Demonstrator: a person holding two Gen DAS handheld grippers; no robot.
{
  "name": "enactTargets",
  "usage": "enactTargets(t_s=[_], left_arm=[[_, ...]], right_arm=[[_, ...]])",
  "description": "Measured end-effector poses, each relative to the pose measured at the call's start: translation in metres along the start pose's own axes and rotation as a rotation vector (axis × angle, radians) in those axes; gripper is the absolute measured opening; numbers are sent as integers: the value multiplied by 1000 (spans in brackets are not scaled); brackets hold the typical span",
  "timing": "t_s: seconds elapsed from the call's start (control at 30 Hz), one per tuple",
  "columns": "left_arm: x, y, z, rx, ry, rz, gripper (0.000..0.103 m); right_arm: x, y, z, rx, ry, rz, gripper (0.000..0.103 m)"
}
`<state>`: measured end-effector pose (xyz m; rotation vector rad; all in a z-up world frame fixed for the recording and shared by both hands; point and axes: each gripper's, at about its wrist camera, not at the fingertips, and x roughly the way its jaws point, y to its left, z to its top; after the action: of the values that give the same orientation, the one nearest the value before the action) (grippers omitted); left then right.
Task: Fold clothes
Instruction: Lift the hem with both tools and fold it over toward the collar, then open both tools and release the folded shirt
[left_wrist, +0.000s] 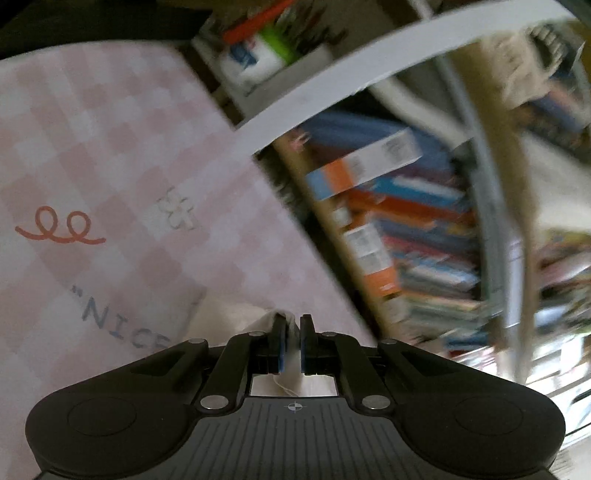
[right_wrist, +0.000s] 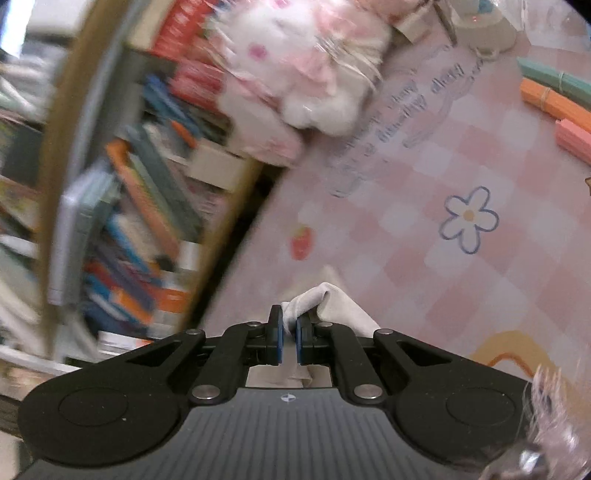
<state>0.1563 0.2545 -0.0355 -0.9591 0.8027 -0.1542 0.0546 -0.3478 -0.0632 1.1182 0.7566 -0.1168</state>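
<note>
Left tongs (left_wrist: 291, 332) and right tongs (right_wrist: 289, 325) each pinch white cloth (right_wrist: 332, 306) above the pink checked surface (right_wrist: 424, 258), bookshelf (right_wrist: 140, 221) beside its edge

The bench (left_wrist: 110, 155) wears a pink-and-white checked cover, printed with a red curly squiggle (left_wrist: 61, 230), grey-blue letters reading "NICE" (left_wrist: 122, 325), a blue-outlined white flower with a yellow centre (right_wrist: 470, 218) and a small red strawberry (right_wrist: 301, 242). The cloth (right_wrist: 332, 306) is off-white. Each claw, left (left_wrist: 292, 343) and right (right_wrist: 289, 338), is black with blue pads. The plush toy (right_wrist: 310, 62) is white and pink. Paper strips (right_wrist: 554, 94) are green, orange and pink. The books (left_wrist: 399, 221) show orange, blue and white spines.
</note>
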Motion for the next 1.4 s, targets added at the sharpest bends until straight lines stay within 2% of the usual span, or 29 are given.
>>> enactTargets(t_s=[0.13,0.17,0.23,0.3,0.33,0.4,0.43,0.57,0.67,0.73,0.83,0.97,1.0,1.03,1.07,1.13,1.23,1.33,1.4], left_arm=[[17,16,0,-8,32,95,8],[17,18,0,-6,37,98,11],[14,20,2,6,48,99,17],[4,15,2,57,40,124,32],[-3,9,0,106,25,153,36],[-18,-5,-10,226,-8,168,38],[-21,-13,-18,278,-1,150,38],[-11,-41,-57,433,120,32,38],[10,-60,-86,513,226,-27,38],[27,-72,-105,577,295,-37,38],[46,-87,-129,685,369,-25,38],[60,-94,-136,717,405,-30,38],[63,-95,-134,713,407,-29,38],[67,-97,-132,708,407,-26,38],[71,-99,-130,704,408,-23,38],[78,-102,-126,695,408,-18,38],[90,-107,-120,682,408,-10,38],[96,-114,-122,703,410,11,38],[94,-120,-128,756,410,34,38]], right_arm=[[18,-4,-3,-40,-7,-92,14],[19,-5,-3,-45,-10,-106,18],[14,-7,-2,-36,-27,-98,43],[4,-8,-1,-29,-51,-68,44],[-2,-6,-2,-34,-58,-55,46],[-13,1,-7,-83,-54,-44,47],[-15,5,-11,-115,-39,-45,47],[-6,22,-28,-198,48,-64,47],[16,28,-30,-171,63,-160,46],[30,26,-27,-106,76,-179,31],[48,26,-11,3,105,-93,13],[43,30,19,83,-111,66,14],[40,31,24,95,-150,76,19],[37,35,27,75,-160,66,30],[35,40,26,20,-152,43,33],[28,59,12,-170,-118,5,39],[19,83,-32,-499,-20,-48,43],[22,98,-87,-857,63,-192,43],[27,99,-118,-1021,93,-276,43]])
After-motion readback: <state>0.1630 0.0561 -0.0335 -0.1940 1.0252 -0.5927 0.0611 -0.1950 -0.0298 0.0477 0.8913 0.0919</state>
